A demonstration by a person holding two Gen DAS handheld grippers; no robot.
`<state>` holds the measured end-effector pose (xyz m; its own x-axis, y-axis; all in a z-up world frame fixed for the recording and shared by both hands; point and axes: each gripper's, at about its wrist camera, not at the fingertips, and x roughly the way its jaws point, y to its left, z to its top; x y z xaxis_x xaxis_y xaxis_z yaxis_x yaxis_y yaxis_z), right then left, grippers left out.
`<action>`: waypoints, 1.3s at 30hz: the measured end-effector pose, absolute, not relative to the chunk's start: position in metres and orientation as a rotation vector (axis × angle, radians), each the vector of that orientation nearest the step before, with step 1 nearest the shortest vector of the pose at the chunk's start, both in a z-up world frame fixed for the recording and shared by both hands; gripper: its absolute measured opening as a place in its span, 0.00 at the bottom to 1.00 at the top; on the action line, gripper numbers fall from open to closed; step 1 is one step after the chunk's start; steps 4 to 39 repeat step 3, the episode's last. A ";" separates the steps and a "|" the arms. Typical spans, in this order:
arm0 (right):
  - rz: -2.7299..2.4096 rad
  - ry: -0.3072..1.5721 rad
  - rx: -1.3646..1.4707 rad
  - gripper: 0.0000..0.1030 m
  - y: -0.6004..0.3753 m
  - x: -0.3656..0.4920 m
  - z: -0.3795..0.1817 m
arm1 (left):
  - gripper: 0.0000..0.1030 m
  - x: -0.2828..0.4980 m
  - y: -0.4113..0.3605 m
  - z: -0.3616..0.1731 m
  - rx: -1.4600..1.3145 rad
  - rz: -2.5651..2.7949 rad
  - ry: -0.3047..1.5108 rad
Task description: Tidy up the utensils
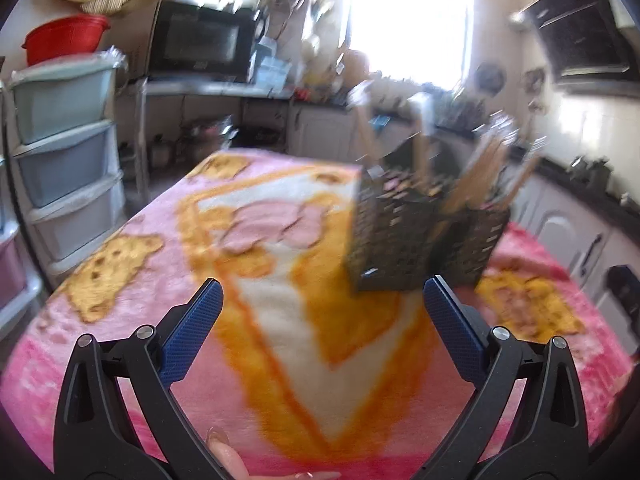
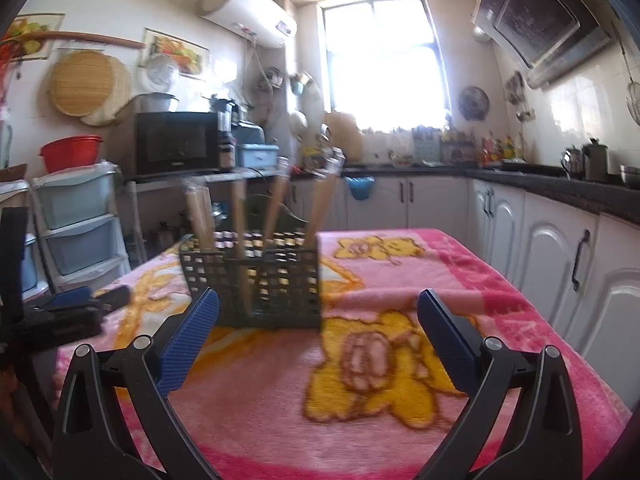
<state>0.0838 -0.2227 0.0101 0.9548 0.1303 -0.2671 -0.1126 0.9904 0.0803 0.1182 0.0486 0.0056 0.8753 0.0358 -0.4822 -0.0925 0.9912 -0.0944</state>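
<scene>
Left wrist view is smeared with blur: the left gripper (image 1: 322, 300) stands wide with nothing between its fingers, and the dark mesh caddy (image 1: 420, 236) sits ahead and to its right on the pink blanket (image 1: 120, 360) — wooden handles (image 1: 472, 176) poke out, their ends unreadable. The right gripper (image 2: 318, 312) is likewise spread wide, the caddy ahead and slightly left.

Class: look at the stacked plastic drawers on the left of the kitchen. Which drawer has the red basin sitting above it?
The top drawer, pale green. The red basin sits directly above it, while the greyer drawers lie lower in the stack.
</scene>
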 end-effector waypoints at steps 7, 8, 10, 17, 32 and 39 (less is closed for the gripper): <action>-0.006 0.433 0.017 0.94 -0.250 0.121 0.007 | 0.90 0.150 0.089 0.004 -0.105 0.142 0.662; -0.006 0.433 0.017 0.94 -0.250 0.121 0.007 | 0.90 0.150 0.089 0.004 -0.105 0.142 0.662; -0.006 0.433 0.017 0.94 -0.250 0.121 0.007 | 0.90 0.150 0.089 0.004 -0.105 0.142 0.662; -0.006 0.433 0.017 0.94 -0.250 0.121 0.007 | 0.90 0.150 0.089 0.004 -0.105 0.142 0.662; -0.006 0.433 0.017 0.94 -0.250 0.121 0.007 | 0.90 0.150 0.089 0.004 -0.105 0.142 0.662; -0.006 0.433 0.017 0.94 -0.250 0.121 0.007 | 0.90 0.150 0.089 0.004 -0.105 0.142 0.662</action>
